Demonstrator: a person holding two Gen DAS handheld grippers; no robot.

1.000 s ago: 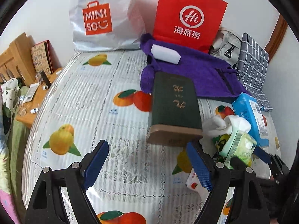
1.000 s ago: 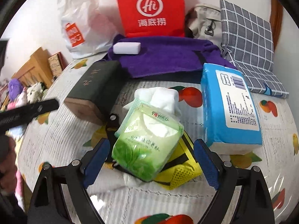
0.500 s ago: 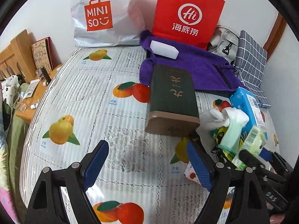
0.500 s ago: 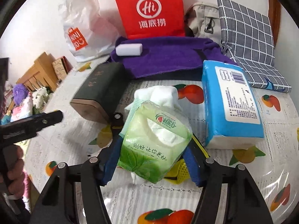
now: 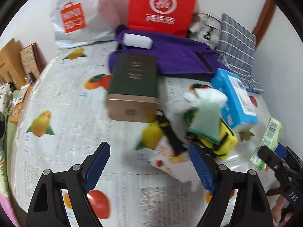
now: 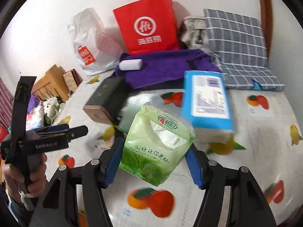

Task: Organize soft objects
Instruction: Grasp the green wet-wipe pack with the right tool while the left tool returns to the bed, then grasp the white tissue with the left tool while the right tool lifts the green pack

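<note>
My right gripper [image 6: 154, 151] is shut on a green tissue pack [image 6: 157, 143] and holds it above the fruit-print tablecloth [image 6: 255, 141]; the pack [image 5: 269, 140] also shows at the right edge of the left wrist view. My left gripper [image 5: 149, 149] is open with nothing between its fingers. It hangs just short of a pile of a white cloth [image 5: 208, 94], a folded green cloth [image 5: 206, 121] and a yellow mesh bag [image 5: 225, 140]. A blue tissue pack [image 6: 206, 102] lies behind the pile.
A dark green box [image 5: 134, 75] lies left of the pile. Behind it a purple towel [image 5: 170, 54] carries a white block [image 5: 137, 40]. A red paper bag [image 5: 162, 5], a white plastic bag [image 5: 75, 17] and a checked cushion [image 6: 238, 43] stand along the wall.
My right gripper closed on the green tissue pack and lifted it off the pile. My left gripper moved right, toward the pile, and stayed open.
</note>
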